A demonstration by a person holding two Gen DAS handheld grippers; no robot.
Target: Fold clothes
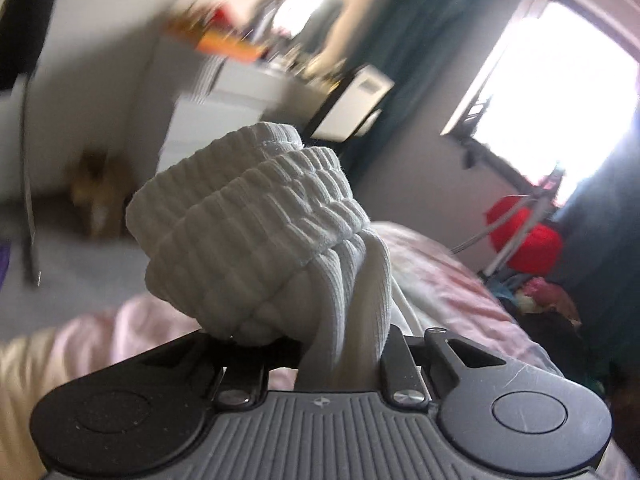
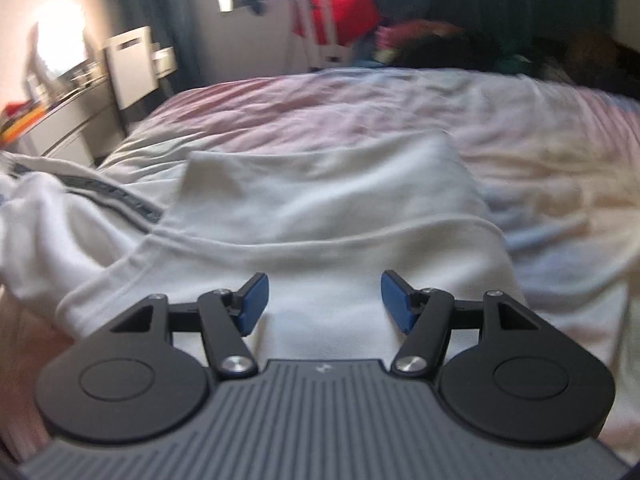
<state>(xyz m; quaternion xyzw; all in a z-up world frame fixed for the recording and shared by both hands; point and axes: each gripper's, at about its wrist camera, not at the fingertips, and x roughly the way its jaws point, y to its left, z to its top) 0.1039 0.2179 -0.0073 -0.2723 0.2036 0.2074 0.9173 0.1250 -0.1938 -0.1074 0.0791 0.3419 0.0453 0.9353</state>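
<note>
In the left wrist view my left gripper is shut on the ribbed white cuff of a white garment, held up in the air above the bed. The cloth hides the fingertips. In the right wrist view my right gripper is open and empty, its blue pads just above the white sweatshirt that lies partly folded on the pink bedspread. A sleeve with a dark stripe trails off to the left.
A white dresser with clutter on top stands by the wall left of the bed. A bright window and dark curtains are at the far side. A red object and a pile of clothes lie beyond the bed.
</note>
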